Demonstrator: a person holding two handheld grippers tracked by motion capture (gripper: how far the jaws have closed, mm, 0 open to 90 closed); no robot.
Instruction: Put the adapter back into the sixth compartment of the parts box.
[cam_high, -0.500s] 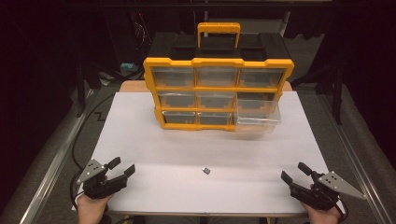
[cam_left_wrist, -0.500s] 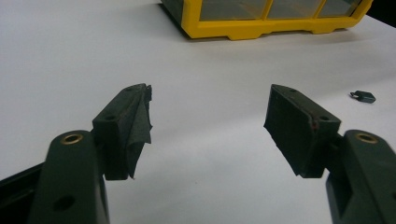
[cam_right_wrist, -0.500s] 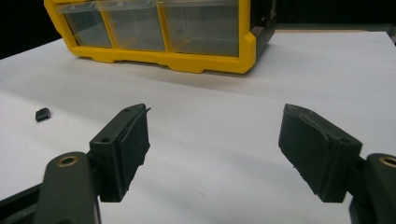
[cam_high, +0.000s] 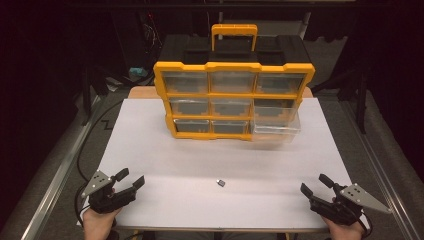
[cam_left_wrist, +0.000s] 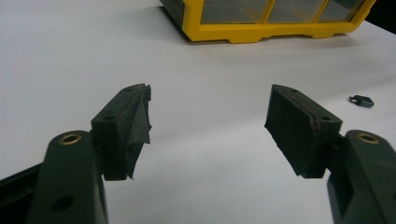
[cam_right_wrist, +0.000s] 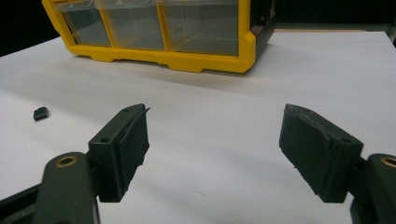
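Observation:
A yellow and black drawer organizer (cam_high: 233, 97) stands at the far middle of the white table (cam_high: 150, 155); its clear lower right drawer (cam_high: 276, 126) is pulled out. A small dark part (cam_high: 220, 183) lies on the table near the front, between my hands. It lies to the right of the jaws in the left gripper view (cam_left_wrist: 362, 100) and to their left in the right gripper view (cam_right_wrist: 40, 113). My left gripper (cam_high: 130, 178) rests open at the front left corner, nothing between its jaws. At the front right, my right gripper (cam_high: 315, 184) is open and empty too.
The organizer's yellow carry handle (cam_high: 234, 31) rises at the back. Metal rails (cam_high: 52, 182) run along both sides of the table, with a cable (cam_high: 92, 132) trailing on the left. Dark surroundings lie beyond the table edges.

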